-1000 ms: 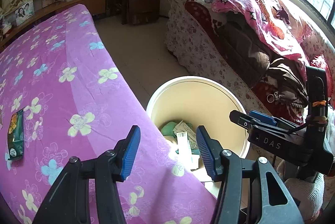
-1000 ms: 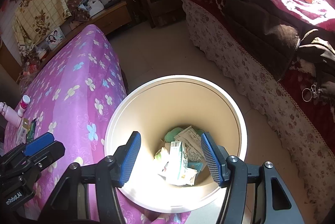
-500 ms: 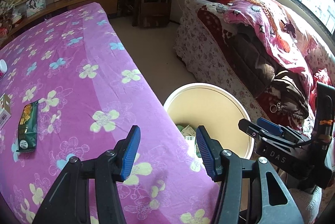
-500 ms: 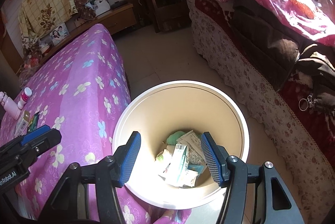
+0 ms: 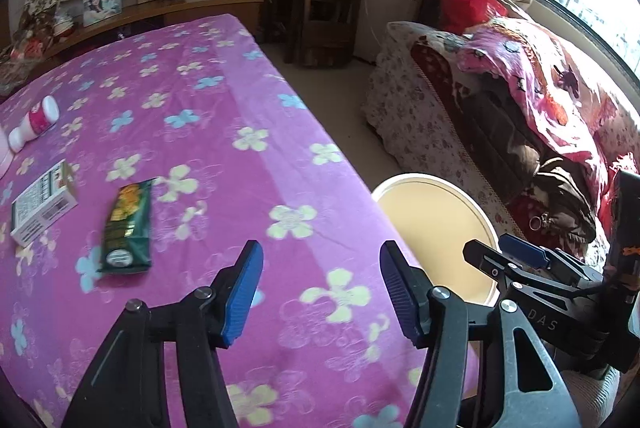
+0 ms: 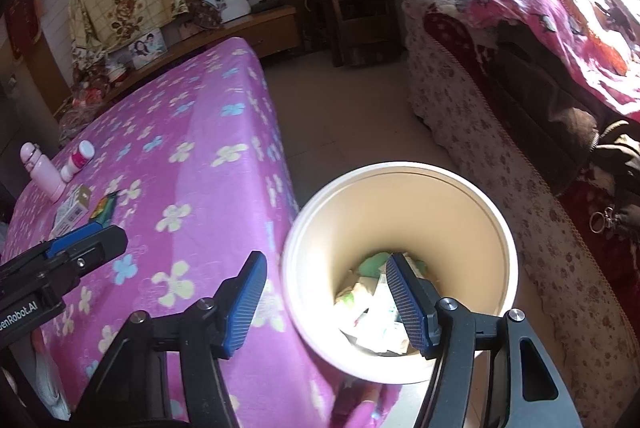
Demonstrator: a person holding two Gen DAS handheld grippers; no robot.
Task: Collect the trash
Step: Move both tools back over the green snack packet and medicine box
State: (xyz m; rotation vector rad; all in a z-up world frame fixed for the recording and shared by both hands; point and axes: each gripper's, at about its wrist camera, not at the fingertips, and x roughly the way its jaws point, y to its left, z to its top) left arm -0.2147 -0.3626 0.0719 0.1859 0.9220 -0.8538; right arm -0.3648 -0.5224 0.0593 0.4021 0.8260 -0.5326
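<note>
Trash [image 6: 376,304] lay heaped at the bottom of the white bin [image 6: 500,228], below our right gripper [image 6: 324,300], whose jaws were spread wide and empty. Our left gripper [image 5: 320,292], equally wide and empty, hovered over the purple tablecloth [image 5: 224,108], a green wrapper [image 5: 127,226] ahead to its left.

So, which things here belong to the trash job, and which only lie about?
Job: green wrapper, small carton, white bin holding trash.

Lying about: pink bottle, small white-capped bottle, photo frame, wooden chair, sofa blanket.
</note>
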